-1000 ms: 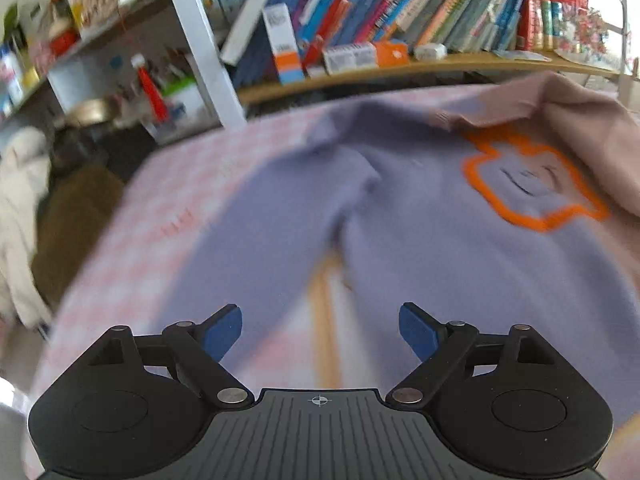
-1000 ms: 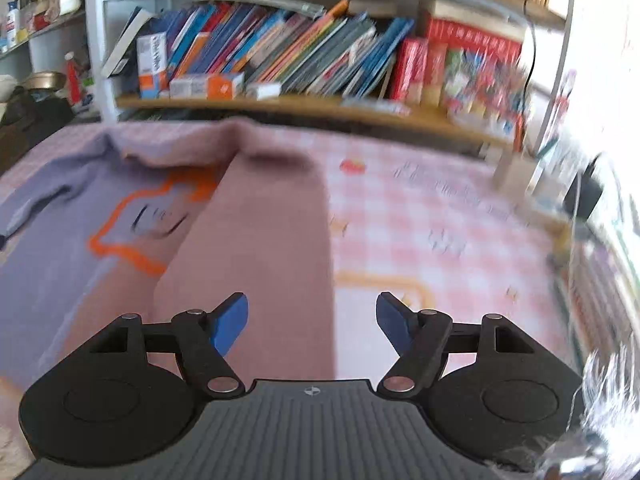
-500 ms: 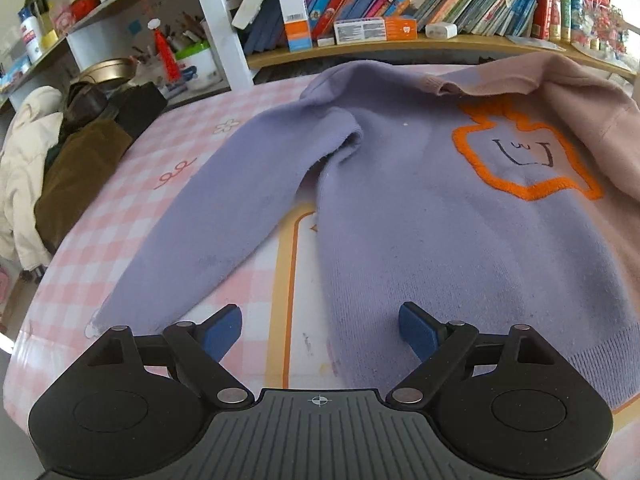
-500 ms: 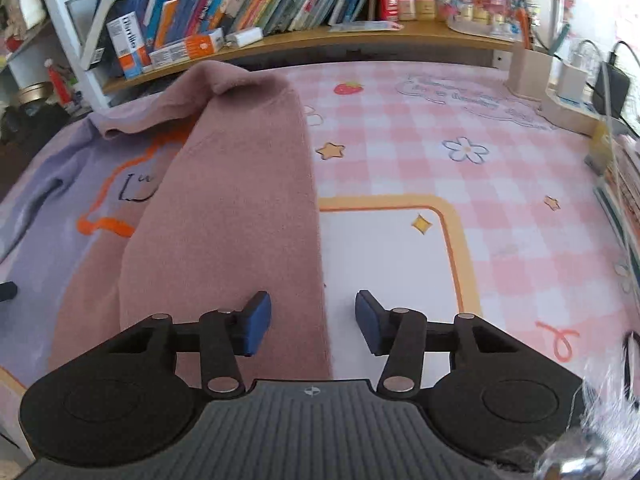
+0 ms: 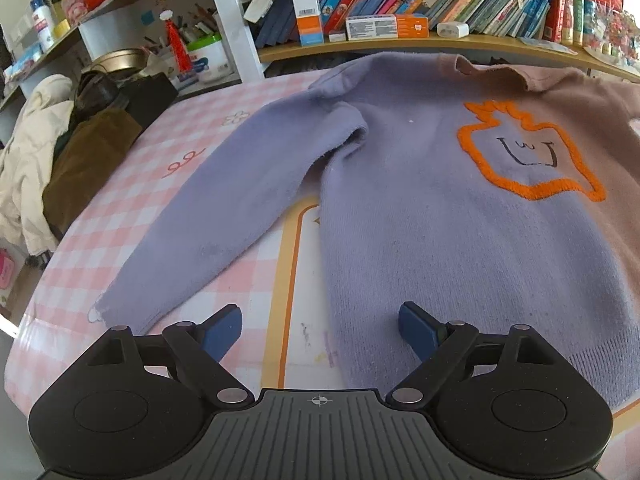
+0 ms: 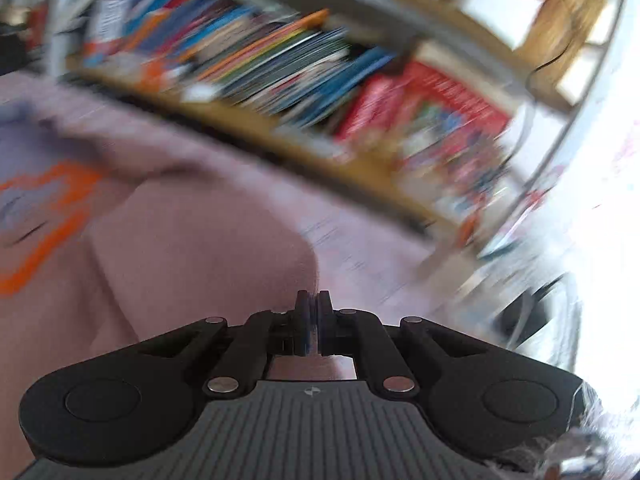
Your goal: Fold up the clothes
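On the checked bench (image 5: 120, 240) the two-tone sweater (image 5: 460, 220) lies flat, chest up, its purple sleeve (image 5: 224, 208) angled out left with bare cloth around it. Near its hem the left tool (image 5: 320, 326) hovers wide open, empty. Over at the right, the right tool (image 6: 313, 320) is pinched together, seemingly on the pink half (image 6: 200, 260); blur hides the grip.
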